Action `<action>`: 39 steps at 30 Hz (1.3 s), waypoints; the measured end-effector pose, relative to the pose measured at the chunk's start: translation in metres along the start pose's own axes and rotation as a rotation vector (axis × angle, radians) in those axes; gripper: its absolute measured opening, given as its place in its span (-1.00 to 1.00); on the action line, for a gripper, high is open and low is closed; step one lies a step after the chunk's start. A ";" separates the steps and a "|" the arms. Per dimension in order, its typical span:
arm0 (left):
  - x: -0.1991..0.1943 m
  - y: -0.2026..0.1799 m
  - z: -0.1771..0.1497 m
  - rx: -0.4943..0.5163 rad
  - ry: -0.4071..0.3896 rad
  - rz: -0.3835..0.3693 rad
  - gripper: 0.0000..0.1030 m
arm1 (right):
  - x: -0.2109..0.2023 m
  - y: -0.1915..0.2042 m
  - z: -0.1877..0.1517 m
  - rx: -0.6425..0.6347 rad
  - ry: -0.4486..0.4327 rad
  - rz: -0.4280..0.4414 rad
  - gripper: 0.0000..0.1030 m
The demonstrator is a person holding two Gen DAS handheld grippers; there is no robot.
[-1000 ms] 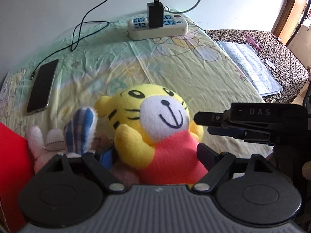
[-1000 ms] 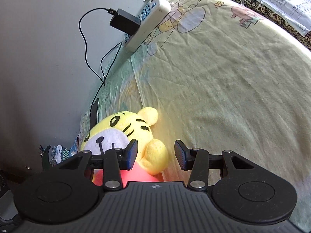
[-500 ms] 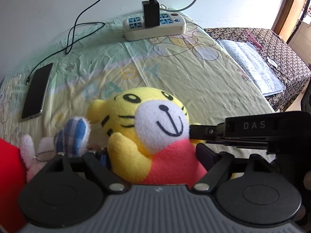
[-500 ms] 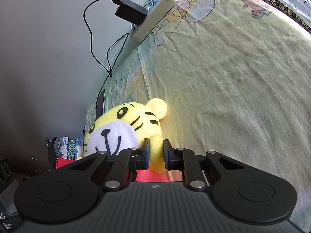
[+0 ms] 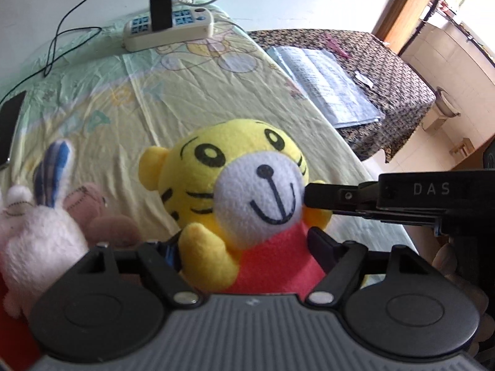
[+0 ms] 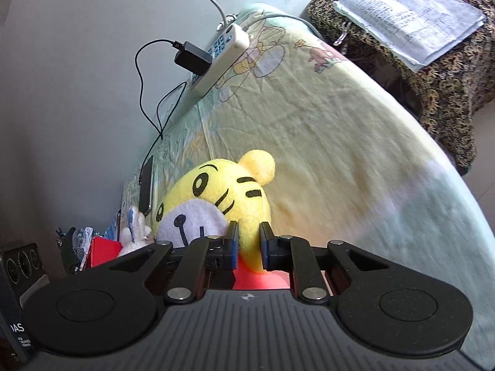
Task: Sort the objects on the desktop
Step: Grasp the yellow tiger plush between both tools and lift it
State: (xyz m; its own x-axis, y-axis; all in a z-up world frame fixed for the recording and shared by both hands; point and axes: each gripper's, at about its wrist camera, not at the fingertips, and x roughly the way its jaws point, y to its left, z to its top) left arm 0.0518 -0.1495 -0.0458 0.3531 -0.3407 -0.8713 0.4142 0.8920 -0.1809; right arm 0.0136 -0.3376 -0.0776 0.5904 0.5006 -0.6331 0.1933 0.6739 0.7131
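R gripper [image 6: 247, 249] pinches the yellow tiger plush [image 5: 244, 191] by one arm w/ pads pressed in, L gripper [image 5: 244, 247] spread wide around its red body, plush upright over the cartoon-print sheet [image 5: 191, 92], white rabbit plush [image 5: 37, 235] just beside, power strip [image 5: 168, 29] far back.

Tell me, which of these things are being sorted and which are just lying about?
In the job:
- tiger plush, pinched by right tongs, left tongs around its body
- rabbit plush

Just lying about:
- power strip
- charger
- phone
- papers
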 end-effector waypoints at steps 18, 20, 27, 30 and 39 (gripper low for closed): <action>0.002 -0.001 -0.054 -0.008 0.092 -0.063 0.80 | -0.002 -0.012 -0.051 -0.004 0.038 -0.005 -0.08; 0.006 0.003 -0.053 -0.032 0.091 -0.059 0.81 | 0.005 -0.016 -0.053 0.012 0.040 0.002 -0.06; 0.008 0.010 -0.057 -0.079 0.068 -0.083 0.80 | 0.015 -0.044 -0.055 0.192 0.099 0.121 0.06; 0.006 0.005 -0.060 -0.059 0.061 -0.083 0.74 | 0.009 -0.037 -0.061 0.178 0.098 0.150 -0.12; -0.019 -0.010 -0.073 0.043 0.025 -0.107 0.70 | -0.019 -0.013 -0.082 0.119 0.109 0.138 -0.27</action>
State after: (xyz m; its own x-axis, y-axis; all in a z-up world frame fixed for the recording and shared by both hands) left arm -0.0206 -0.1301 -0.0607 0.2841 -0.4258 -0.8591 0.4847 0.8368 -0.2545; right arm -0.0644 -0.3116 -0.0999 0.5308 0.6435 -0.5516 0.2118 0.5295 0.8215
